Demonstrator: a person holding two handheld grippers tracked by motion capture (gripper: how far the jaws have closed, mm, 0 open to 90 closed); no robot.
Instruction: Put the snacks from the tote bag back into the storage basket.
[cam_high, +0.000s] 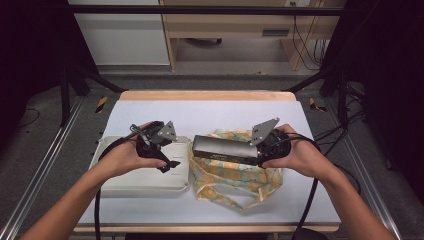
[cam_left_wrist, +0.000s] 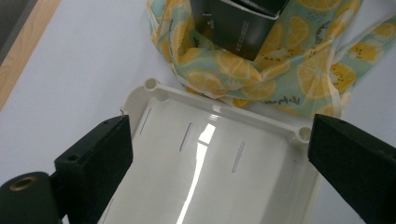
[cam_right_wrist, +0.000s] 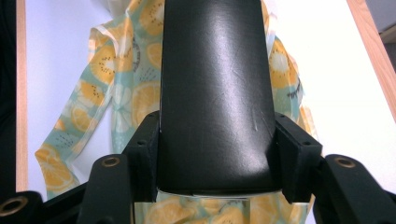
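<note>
At the centre of the high view, the right gripper (cam_high: 260, 150) has its fingers (cam_right_wrist: 147, 154) clamped on one end of a long black box (cam_high: 225, 149), held level over the lemon-print cloth bag (cam_high: 235, 175). The box's pale lettering is too small to read. Lower left, the white tray (cam_high: 142, 177) holds nothing; the left gripper (cam_high: 167, 164) hovers above it, fingers (cam_left_wrist: 100, 154) apart. Both lie on the pale surface (cam_high: 215, 112).

The shallow cream plastic tray (cam_high: 135, 185) lies left, touching the lemon-print cloth bag (cam_high: 235, 180) right; the long black box (cam_high: 225, 148) is above the bag.
</note>
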